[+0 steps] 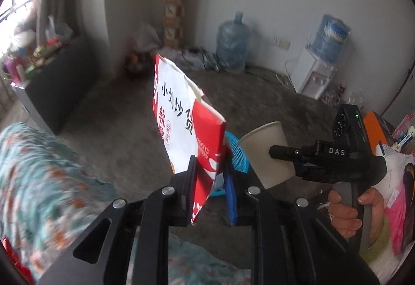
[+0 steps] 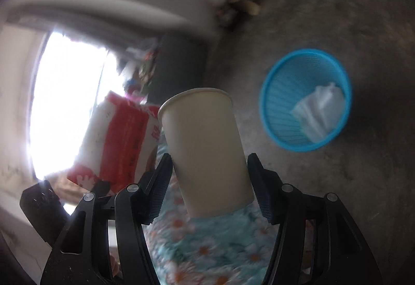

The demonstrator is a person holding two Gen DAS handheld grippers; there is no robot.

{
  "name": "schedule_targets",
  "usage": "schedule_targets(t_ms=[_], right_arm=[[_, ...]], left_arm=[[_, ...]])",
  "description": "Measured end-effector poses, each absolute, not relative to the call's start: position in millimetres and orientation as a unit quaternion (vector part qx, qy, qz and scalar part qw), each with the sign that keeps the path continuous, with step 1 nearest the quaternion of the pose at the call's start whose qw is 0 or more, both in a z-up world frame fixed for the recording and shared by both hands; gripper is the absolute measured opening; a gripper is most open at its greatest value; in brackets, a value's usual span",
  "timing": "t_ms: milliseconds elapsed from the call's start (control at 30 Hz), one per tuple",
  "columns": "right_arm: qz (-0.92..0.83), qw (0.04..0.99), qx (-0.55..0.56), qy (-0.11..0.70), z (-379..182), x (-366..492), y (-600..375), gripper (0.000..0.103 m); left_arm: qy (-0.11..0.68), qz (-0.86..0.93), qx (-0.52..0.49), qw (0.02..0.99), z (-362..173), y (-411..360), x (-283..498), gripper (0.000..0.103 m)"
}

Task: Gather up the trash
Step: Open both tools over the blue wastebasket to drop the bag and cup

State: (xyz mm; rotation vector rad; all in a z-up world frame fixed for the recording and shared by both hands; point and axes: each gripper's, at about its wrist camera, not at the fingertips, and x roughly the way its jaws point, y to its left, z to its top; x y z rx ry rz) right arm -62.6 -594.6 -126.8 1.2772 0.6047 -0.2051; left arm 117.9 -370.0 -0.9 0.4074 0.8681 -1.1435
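Above floor: one paper cup point(image 2: 205, 150), one red-white bag point(image 1: 186, 126), one blue basket point(image 2: 306, 99).

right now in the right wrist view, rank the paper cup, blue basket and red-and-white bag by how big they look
1. paper cup, though it sits nearest the camera
2. blue basket and red-and-white bag look about alike; the bag is partly hidden, so no ranking.

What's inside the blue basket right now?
The blue basket holds one crumpled clear plastic bag. Anything under the bag is hidden; the rest of the basket's inside looks bare.
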Motion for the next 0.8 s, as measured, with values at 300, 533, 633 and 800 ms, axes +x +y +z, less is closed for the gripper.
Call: schedule_targets(t_ms=[300,533,633,800], right_arm=[[-0.154,0.690,0.653,0.272,-198.2,-56.0,-644.7,0.058],[-0.189,0.637,0.690,0.287,-268.9,-33.6,-674.3,0.066],[-0.191,0.625,0.696,0.298,-278.9,-34.6,-671.0,0.066],[-0.191,0.627,0.695,0.296,-277.6,-44.9,-657.1,0.067]], left_arm=[[0.465,-0.521,0.209,0.684,-77.2,-488.5,147.1,0.024],[0.489,-0.472,0.215,0.702,-118.1,-524.5,170.0,0.068],[0.499,-0.474,0.193,0.699,-114.3,-511.3,177.5,0.070],[0.468,-0.479,0.194,0.717,-88.5,-492.5,177.5,0.073]])
